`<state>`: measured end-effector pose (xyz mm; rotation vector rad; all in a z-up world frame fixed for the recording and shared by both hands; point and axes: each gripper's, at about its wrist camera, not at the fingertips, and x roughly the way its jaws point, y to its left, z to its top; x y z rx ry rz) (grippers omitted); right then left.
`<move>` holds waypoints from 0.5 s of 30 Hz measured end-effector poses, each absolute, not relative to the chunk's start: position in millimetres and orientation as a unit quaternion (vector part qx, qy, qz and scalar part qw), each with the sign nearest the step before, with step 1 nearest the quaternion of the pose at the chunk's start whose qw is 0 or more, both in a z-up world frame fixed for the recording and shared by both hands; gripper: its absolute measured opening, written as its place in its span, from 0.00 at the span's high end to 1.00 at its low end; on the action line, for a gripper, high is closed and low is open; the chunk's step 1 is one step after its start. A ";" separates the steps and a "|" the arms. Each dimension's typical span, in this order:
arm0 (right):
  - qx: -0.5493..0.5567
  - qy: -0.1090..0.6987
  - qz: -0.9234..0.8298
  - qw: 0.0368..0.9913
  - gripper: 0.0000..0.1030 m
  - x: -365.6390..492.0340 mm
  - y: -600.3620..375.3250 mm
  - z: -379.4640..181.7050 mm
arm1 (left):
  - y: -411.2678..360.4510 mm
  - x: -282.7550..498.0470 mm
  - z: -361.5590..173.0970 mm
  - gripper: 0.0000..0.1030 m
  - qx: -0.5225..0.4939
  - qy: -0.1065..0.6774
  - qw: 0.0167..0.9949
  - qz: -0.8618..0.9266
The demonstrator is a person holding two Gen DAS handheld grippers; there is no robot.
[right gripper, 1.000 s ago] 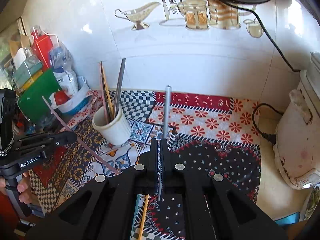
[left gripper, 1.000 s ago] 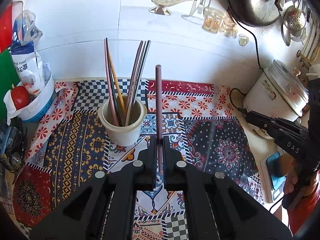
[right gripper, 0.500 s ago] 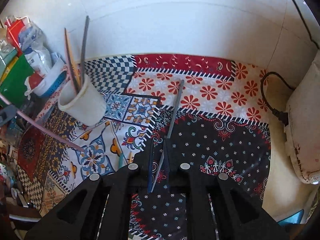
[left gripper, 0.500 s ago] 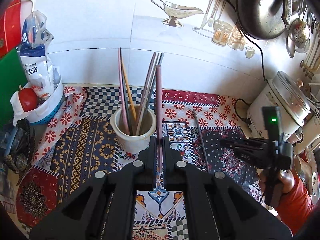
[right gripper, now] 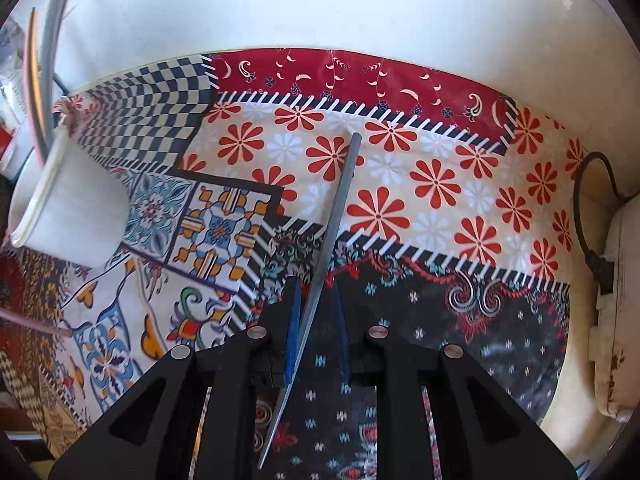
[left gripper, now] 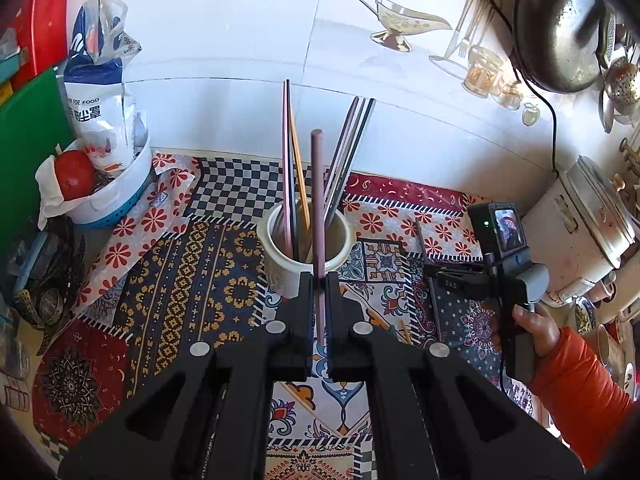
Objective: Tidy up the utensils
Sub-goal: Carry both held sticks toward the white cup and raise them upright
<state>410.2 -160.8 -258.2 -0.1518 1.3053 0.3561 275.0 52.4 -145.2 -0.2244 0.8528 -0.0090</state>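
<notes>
Left hand-held gripper (left gripper: 319,280) clamped on mauve chopstick (left gripper: 317,200); right hand-held gripper (right gripper: 316,292) opening around grey chopstick (right gripper: 334,220).

— How's your light?
— Bright daylight. Your white wall tiles (left gripper: 224,40) bounce it back with soft glare, and the hanging pot (left gripper: 556,28) shows a sheen.

— Any blur?
— Your centres are crisp. The fisheye bends the patterned cloth (right gripper: 400,184) and darkens the corners; the cup (right gripper: 68,208) at your right camera's edge looks stretched and soft.
</notes>
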 end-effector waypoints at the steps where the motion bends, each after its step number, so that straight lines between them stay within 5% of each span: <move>1: -0.072 0.604 0.162 0.777 0.86 412.2 -159.9 -259.8 | 53.1 275.5 -145.4 0.97 -0.109 0.413 0.904 -0.003; 15: -0.080 0.579 0.183 0.791 0.81 429.3 -151.5 -266.6 | 53.3 285.8 -148.4 0.97 -0.112 0.419 0.901 -0.006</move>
